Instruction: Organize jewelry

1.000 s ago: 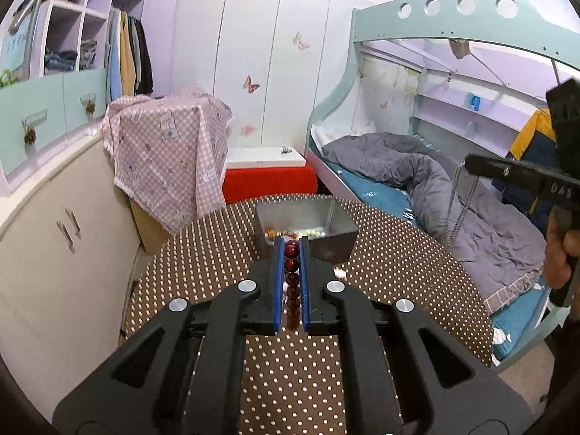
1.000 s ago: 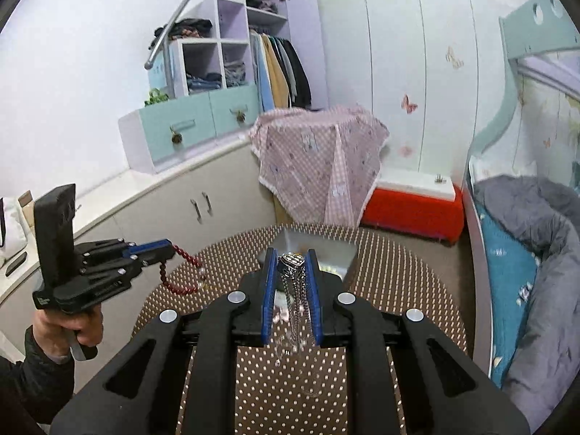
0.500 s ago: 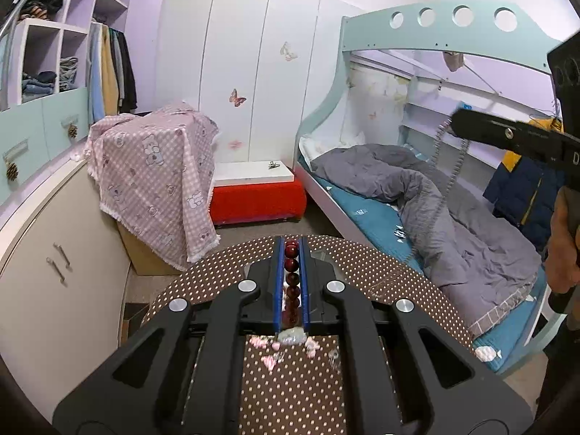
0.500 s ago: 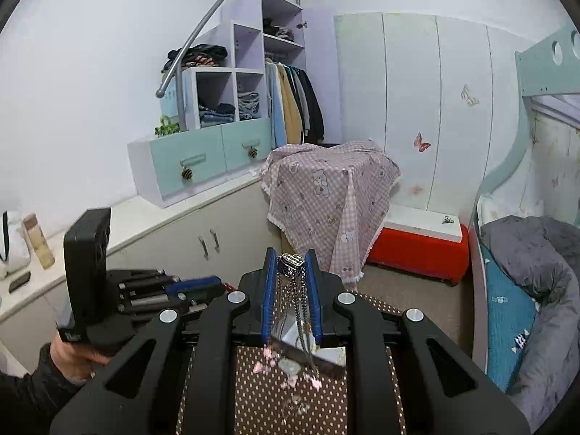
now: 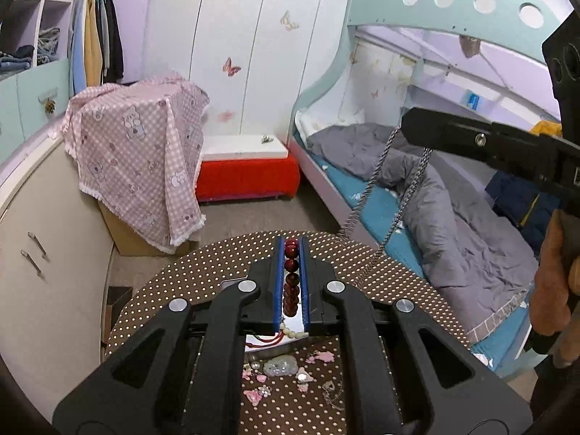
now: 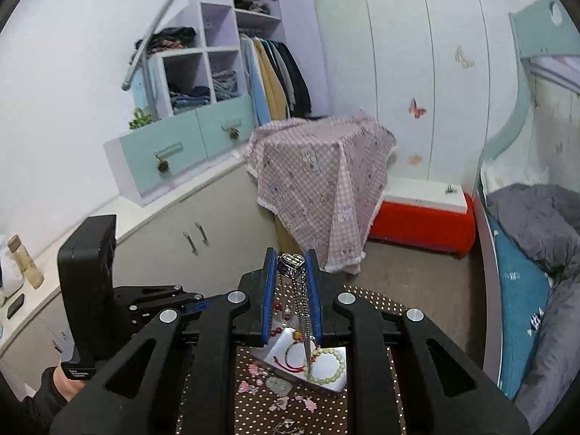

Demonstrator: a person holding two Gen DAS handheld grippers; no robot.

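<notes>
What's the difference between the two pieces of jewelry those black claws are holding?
The red bead bracelet in the left gripper is round dark-red beads; the silver chain in the right gripper is thin metal links with a heart charm. The chain dangles long; the beads sit mostly between the fingers. Both are pinched tight.

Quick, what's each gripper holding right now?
Left gripper: shut on the red bead bracelet.
Right gripper: shut on the silver chain necklace.

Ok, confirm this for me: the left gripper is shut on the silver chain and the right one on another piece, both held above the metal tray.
Wrong piece. The left gripper is shut on the dark red bead bracelet, as the left wrist view shows. The silver chain hangs from the right gripper. Both are held above the metal tray.
</notes>
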